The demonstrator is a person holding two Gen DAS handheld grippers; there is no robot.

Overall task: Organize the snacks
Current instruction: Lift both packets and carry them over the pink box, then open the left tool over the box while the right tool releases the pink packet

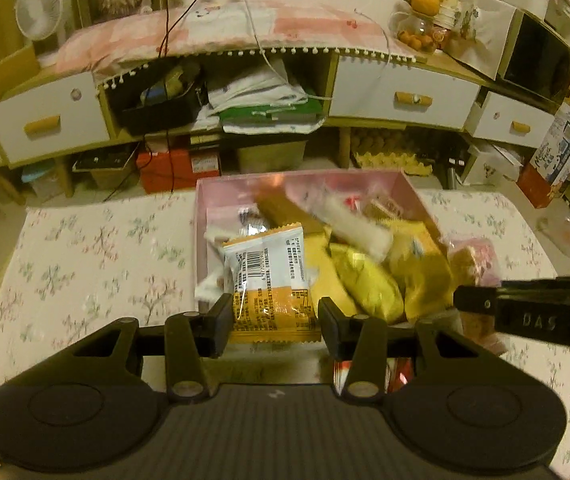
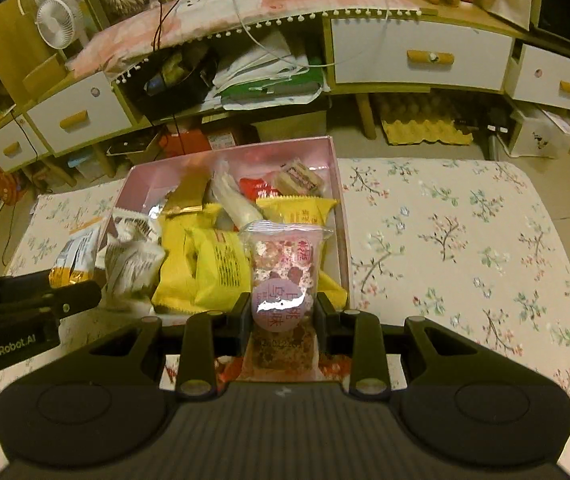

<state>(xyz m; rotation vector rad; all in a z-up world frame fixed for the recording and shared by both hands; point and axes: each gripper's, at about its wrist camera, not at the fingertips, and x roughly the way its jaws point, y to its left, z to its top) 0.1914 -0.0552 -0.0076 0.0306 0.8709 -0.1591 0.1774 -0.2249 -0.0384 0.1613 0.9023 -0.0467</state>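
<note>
A pink box (image 1: 205,200) (image 2: 343,208) full of snack packets stands on the floral tablecloth. My left gripper (image 1: 275,322) is shut on an orange and white packet with a barcode (image 1: 269,280), held over the box's near left corner. My right gripper (image 2: 285,314) is shut on a clear pink packet of speckled nougat (image 2: 285,268), held over the box's near right side. Each view shows the other gripper from the side: the right gripper (image 1: 525,312) and the left gripper (image 2: 25,304), the orange packet (image 2: 75,256) showing by it. Yellow packets (image 1: 365,280) (image 2: 209,264) fill the box's front.
The floral tablecloth (image 1: 85,264) (image 2: 465,248) covers the table on both sides of the box. Behind it stands a low cabinet with white drawers (image 1: 401,96) (image 2: 421,58) and a cluttered open shelf. A small fan (image 2: 59,20) and boxes sit at the far left.
</note>
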